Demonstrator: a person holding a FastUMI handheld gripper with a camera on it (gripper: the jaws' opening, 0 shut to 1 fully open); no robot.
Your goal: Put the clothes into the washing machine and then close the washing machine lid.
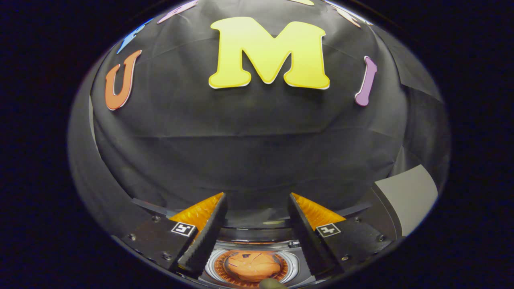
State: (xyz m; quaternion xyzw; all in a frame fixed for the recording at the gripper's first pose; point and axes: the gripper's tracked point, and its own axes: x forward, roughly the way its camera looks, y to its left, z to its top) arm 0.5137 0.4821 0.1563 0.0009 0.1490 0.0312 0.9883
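tongs spread wide, gripping nothing, poised over washing machine drum rim ringing orange clothes.

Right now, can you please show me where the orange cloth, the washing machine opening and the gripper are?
Orange cloth point(253, 265): gripper view, middle of the bundle inside the drum.
Washing machine opening point(292, 265): gripper view, pale ring around the cloth.
Gripper point(257, 200): gripper view, midway between its fingertips, open, holding nothing.

The tongs are held level with both fingers spread wide apart, nothing gripped between them.
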